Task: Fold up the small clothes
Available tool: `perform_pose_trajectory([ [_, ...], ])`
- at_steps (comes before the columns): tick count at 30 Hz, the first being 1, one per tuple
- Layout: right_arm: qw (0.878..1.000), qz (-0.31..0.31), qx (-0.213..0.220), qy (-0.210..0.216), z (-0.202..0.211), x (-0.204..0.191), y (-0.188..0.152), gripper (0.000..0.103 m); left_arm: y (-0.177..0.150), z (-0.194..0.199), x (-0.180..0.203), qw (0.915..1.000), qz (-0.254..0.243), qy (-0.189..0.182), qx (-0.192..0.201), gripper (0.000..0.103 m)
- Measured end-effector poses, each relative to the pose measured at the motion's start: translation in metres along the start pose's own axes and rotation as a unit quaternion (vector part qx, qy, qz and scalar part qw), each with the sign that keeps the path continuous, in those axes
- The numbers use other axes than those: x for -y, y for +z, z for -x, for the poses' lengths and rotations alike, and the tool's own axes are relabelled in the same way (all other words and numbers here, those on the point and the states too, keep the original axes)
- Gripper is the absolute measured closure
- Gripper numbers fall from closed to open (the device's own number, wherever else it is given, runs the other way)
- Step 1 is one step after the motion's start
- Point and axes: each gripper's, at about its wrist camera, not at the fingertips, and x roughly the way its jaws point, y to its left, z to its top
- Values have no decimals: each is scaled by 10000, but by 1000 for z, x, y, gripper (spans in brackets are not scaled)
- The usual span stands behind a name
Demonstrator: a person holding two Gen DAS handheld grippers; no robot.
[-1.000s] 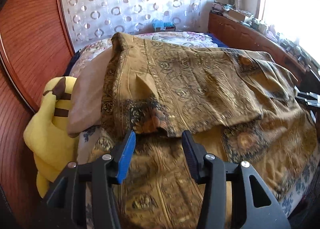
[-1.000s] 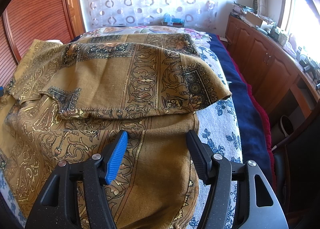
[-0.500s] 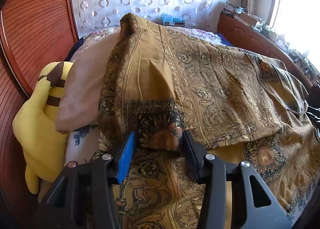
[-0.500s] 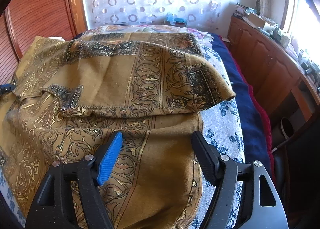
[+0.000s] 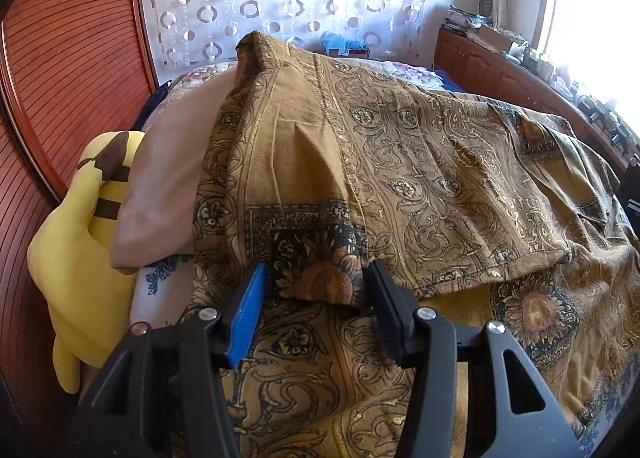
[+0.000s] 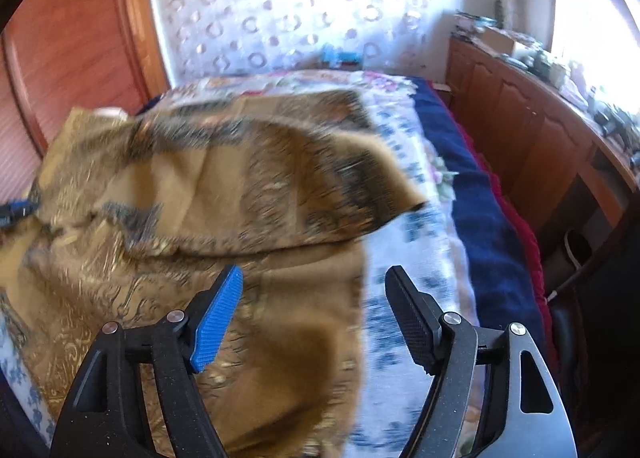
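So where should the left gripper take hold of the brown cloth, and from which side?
Take the folded corner with the sunflower print. It hangs loose over the lower layer of the cloth, right between the open left gripper fingers. Come straight forward from the near edge, one finger on each side of the corner, then close.

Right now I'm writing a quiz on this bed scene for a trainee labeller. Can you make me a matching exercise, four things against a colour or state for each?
Things:
1. plush toy
2. pillow
3. left claw
4. right claw

Colour or state:
A. open, nothing between its fingers
B. yellow with brown stripes
C. plain pinkish-beige, partly under the brown patterned garment
D. fingers either side of a folded corner of the garment

Pairs: 1-B, 2-C, 3-D, 4-A
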Motion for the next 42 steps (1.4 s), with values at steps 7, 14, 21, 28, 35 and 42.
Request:
perform_pose_trajectory([
  [7,9991,-388,-156,-9,-11,31,27,28,0,0,1,10000,4,-1,0,51],
  [14,9967,-745,-322,48,-37,49,45,28,1,3,2,9997,-30,-211,68,69],
  [21,9972,-451,-581,110,-50,36,58,92,0,11,7,9990,-224,-308,221,101],
  [28,9996,-81,2,260,-8,14,65,102,10,46,1,9969,-80,-353,698,103],
  [35,9981,85,428,427,39,-3,68,103,15,92,-6,9917,-43,-473,1195,103],
  [42,9958,208,615,644,83,-20,45,103,-7,120,-18,9887,36,-542,1400,103],
])
